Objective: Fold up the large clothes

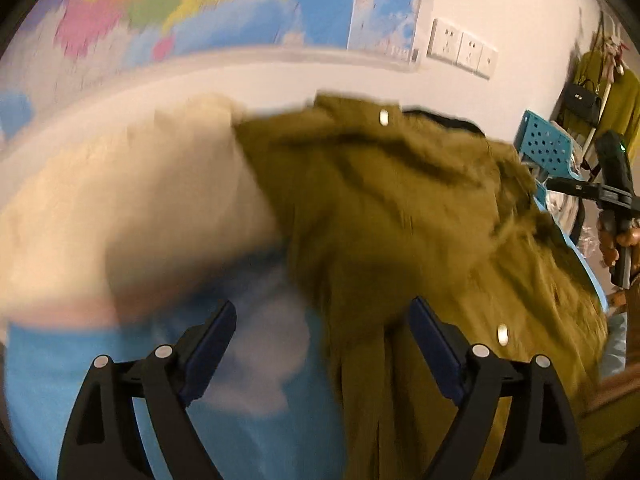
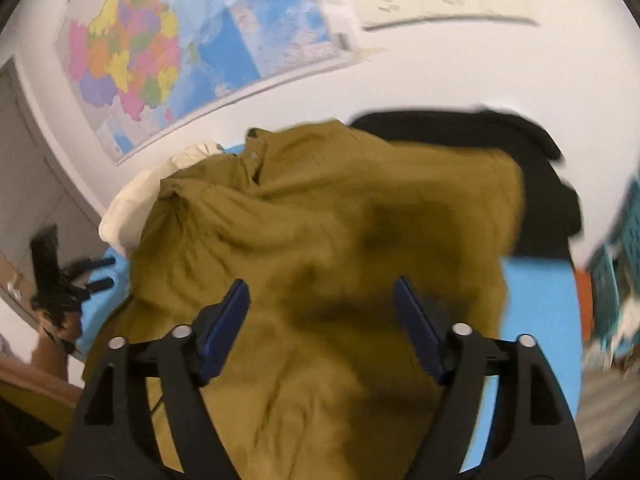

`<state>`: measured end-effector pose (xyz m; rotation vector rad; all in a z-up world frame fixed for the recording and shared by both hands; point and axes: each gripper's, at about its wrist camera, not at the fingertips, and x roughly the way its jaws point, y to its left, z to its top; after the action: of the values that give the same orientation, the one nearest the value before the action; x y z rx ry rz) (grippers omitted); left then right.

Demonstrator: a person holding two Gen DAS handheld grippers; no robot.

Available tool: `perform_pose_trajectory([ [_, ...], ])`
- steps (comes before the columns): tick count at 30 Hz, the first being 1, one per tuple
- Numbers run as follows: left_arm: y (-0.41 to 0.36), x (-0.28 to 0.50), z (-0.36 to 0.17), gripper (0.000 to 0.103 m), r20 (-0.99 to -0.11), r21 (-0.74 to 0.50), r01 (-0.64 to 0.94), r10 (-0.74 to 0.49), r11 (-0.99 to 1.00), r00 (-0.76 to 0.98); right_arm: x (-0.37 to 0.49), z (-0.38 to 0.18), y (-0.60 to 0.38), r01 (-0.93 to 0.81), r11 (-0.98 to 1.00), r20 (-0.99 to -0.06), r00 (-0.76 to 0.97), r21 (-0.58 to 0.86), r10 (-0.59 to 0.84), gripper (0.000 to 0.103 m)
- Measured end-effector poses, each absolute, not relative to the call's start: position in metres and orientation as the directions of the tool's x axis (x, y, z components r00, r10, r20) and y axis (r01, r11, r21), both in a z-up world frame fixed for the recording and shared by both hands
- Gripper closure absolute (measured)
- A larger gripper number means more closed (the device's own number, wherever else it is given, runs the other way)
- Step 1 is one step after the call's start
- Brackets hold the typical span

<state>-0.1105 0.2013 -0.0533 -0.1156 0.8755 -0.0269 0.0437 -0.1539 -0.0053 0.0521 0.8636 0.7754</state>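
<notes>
Olive cloth: the olive coat [image 2: 320, 248] lies crumpled across the blue table [image 2: 536, 292], collar end toward the wall, hem end toward the cameras; a judgement: it has been laid out for folding but is not yet flat.
Snap buttons: pale studs [image 1: 384, 117] show along one edge in the left wrist view, which suggests the front placket faces up there.
Cream garment: a cream garment [image 1: 120, 200] lies beside the coat on the wall side, touching its edge; it seems set aside so the coat can be handled alone.
Black garment: a black garment [image 2: 536, 148] lies beyond the coat's far edge, partly under it.
Left gripper: the left gripper [image 1: 320, 344] hangs over the coat's near edge, jaws spread wide, nothing between the blue pads [image 1: 434, 344]; one pad is over blue table, the other over cloth, a pose that suits reaching for an edge.
Right gripper: the right gripper [image 2: 320, 328] is above the middle of the coat, jaws wide apart and clamping nothing; the cloth lies below them, free.
Blur: both views are smeared, so finer creases cannot be read.
Step in hand: likely repositioning both tools for a fresh hold on the coat.
Risk: a grab mid-panel would bunch the cloth; a seam or edge would fold cleaner.
Backdrop: a wall map [image 2: 160, 60] and wall sockets [image 1: 462, 48] sit behind the table.
</notes>
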Motion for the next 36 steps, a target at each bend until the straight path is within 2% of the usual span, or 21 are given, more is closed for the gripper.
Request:
perform_pose_trajectory([
  [3,0.2,-0.133,-0.072,0.018,-0.795,-0.153,-0.034,-0.103,0.988,0.598,0.018,-0.023,-0.192,-0.519,0.758,-0.681,0.389,0.395,0.62,0.025],
  [7,0.197,-0.157,-0.083,0.018,-0.789,-0.246,-0.028,-0.184,0.969,0.586,-0.015,-0.047,-0.238,-0.416,0.758,-0.667,0.37,0.503,0.646,0.02],
  [13,0.181,-0.176,-0.088,0.018,-0.79,-0.283,0.011,-0.24,0.959,0.565,-0.051,-0.073,-0.27,-0.343,0.744,-0.66,0.345,0.573,0.668,0.017],
  [16,0.176,-0.185,-0.091,0.018,-0.789,-0.313,0.023,-0.273,0.95,0.55,-0.067,-0.079,-0.274,-0.344,0.719,-0.637,0.333,0.604,0.695,0.017],
  [24,0.165,-0.197,-0.099,0.016,-0.798,-0.299,0.031,-0.267,0.954,0.54,-0.09,-0.082,-0.268,-0.384,0.684,-0.608,0.314,0.621,0.729,0.016],
  [30,0.161,-0.205,-0.101,0.009,-0.781,-0.349,0.064,-0.328,0.935,0.531,-0.106,-0.084,-0.251,-0.448,0.638,-0.591,0.261,0.626,0.763,0.011],
  [32,0.15,-0.207,-0.1,0.007,-0.763,-0.39,0.124,-0.395,0.913,0.512,-0.11,-0.086,-0.245,-0.47,0.576,-0.545,0.215,0.669,0.81,0.016],
  [35,0.134,-0.208,-0.102,0.007,-0.769,-0.361,0.145,-0.382,0.921,0.512,-0.118,-0.087,-0.234,-0.513,0.528,-0.519,0.177,0.676,0.836,0.022],
  [36,0.133,-0.207,-0.101,0.009,-0.771,-0.357,0.138,-0.375,0.924,0.515,-0.118,-0.089,-0.232,-0.515,0.512,-0.502,0.173,0.688,0.848,0.029],
])
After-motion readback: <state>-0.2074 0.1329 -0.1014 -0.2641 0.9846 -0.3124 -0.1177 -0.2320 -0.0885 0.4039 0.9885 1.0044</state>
